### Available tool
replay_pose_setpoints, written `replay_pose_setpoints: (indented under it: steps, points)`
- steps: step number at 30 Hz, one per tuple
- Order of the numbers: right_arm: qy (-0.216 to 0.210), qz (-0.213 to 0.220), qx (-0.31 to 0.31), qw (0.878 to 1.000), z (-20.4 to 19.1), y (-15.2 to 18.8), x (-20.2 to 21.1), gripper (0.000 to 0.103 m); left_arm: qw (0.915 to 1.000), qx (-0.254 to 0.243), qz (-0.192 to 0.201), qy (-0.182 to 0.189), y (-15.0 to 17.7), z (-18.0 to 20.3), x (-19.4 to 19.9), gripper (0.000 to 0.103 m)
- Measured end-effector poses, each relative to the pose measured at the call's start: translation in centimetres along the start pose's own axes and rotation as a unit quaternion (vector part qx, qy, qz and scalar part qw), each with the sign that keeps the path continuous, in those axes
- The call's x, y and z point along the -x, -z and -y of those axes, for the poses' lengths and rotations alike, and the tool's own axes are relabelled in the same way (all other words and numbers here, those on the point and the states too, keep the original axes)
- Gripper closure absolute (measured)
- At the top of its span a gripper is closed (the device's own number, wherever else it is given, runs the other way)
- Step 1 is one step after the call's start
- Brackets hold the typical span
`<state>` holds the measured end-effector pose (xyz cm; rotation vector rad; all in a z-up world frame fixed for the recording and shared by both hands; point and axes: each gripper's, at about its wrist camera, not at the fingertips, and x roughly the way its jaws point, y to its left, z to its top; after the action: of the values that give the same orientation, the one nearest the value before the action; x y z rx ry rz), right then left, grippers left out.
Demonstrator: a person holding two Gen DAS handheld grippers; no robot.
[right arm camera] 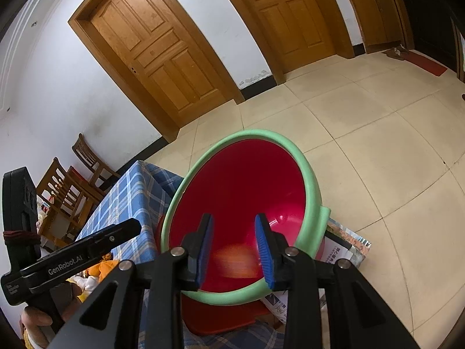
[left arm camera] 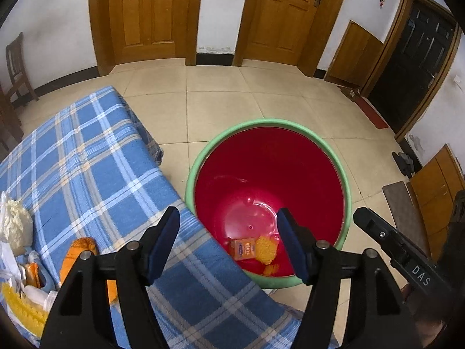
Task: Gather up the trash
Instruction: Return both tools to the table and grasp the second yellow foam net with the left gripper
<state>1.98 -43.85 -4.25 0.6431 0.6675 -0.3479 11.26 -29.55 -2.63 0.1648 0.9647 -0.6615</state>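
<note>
A red bucket with a green rim (left arm camera: pixel 345 186) stands on the floor beside the table; an orange carton (left arm camera: pixel 244 248) and a yellow crinkled scrap (left arm camera: pixel 266 250) lie at its bottom. My left gripper (left arm camera: pixel 229 244) is open and empty, over the table edge and the bucket. My right gripper (right arm camera: pixel 234 250) is open over the bucket (right arm camera: pixel 311 174); a blurred orange thing (right arm camera: pixel 232 257) shows between its fingers, inside the bucket. More trash lies on the blue plaid tablecloth (left arm camera: pixel 96 174): an orange wrapper (left arm camera: pixel 78 251), a white crumpled wad (left arm camera: pixel 16 226), a yellow ridged piece (left arm camera: pixel 23 308).
Wooden doors (left arm camera: pixel 145 14) line the far wall across a tiled floor (left arm camera: pixel 221 96). Wooden chairs (right arm camera: pixel 72 186) stand behind the table. Printed cardboard (right arm camera: pixel 345 250) lies under the bucket's right side. A mat (left arm camera: pixel 404 209) lies at right.
</note>
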Motion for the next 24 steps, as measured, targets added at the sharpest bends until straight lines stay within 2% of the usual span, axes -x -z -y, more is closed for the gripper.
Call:
replay_pose_setpoints:
  steps: [9, 16, 24]
  points:
    - [-0.009, 0.001, 0.011, 1.0, -1.2, 0.4, 1.2, 0.064, 0.9994, 0.029, 0.015, -0.014, 1.3, -2.3, 2.7, 0.031]
    - [-0.02, 0.0, 0.023, 1.0, -3.0, 0.9, 2.2, 0.06, 0.9971, 0.055, 0.037, -0.037, 2.8, -4.6, 5.8, 0.03]
    - [-0.033, -0.007, 0.039, 0.999, -5.0, 1.6, 2.6, 0.057, 0.9926, 0.087, 0.045, -0.072, 4.9, -8.4, 8.2, 0.028]
